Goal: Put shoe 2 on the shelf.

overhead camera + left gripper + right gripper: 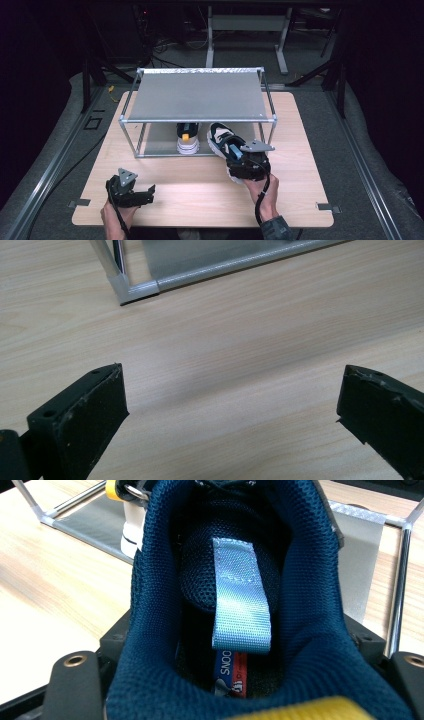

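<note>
While your right tool [243, 162] clenched the shoe [223, 140] by its heel at the rack's [198, 120] front edge and your left tool [131, 192] hung released over the table [200, 195], its toe could have caught the frame.

Left hand-held gripper [142, 192] rests low, jaws spread wide; right hand-held gripper [239, 162] reaches forward, clamped.

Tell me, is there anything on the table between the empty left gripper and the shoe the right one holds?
No. In the high view, bare table lies between the left gripper and the shoe held by the right gripper.
</note>
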